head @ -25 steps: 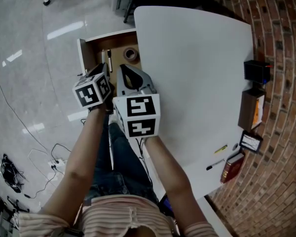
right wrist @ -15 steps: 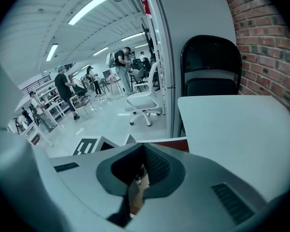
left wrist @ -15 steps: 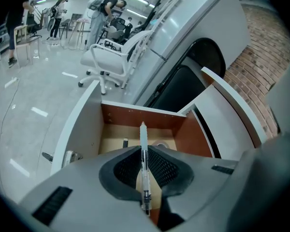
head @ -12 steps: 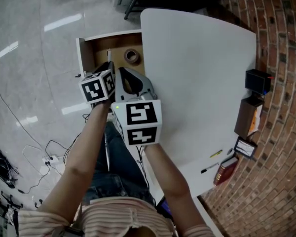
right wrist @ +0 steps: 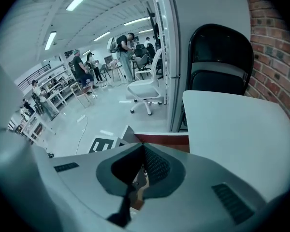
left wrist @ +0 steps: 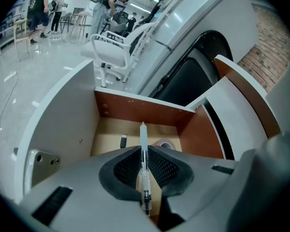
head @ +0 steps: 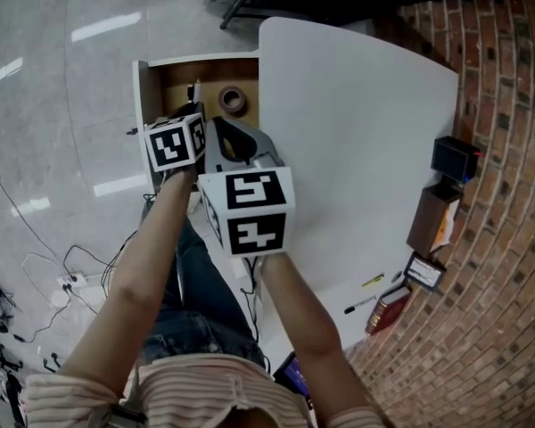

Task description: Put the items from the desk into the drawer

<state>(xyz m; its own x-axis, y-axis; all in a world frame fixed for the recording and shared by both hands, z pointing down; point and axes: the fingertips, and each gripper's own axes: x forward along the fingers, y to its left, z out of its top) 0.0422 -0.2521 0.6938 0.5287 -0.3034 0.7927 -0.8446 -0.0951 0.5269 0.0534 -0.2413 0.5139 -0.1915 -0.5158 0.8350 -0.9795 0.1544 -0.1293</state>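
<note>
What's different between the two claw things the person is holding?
The left gripper grips a clear pen; the right gripper holds nothing. The left points into the open drawer; the right sits nearer the desk. Both have their jaws closed.

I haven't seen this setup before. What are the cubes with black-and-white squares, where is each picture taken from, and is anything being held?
There is no robot here. A person holds a hand-held gripper in each hand, and the marked cubes are part of those grippers. The head view looks down from a camera on the person's head. The other two views come from a camera riding on each gripper.

The left gripper is shut on a clear pen over an open drawer. The drawer holds a tape roll and a small black item. The right gripper is shut with nothing between its jaws.

On the white desk, near the brick wall, lie a book, a black pen and a black box.
</note>
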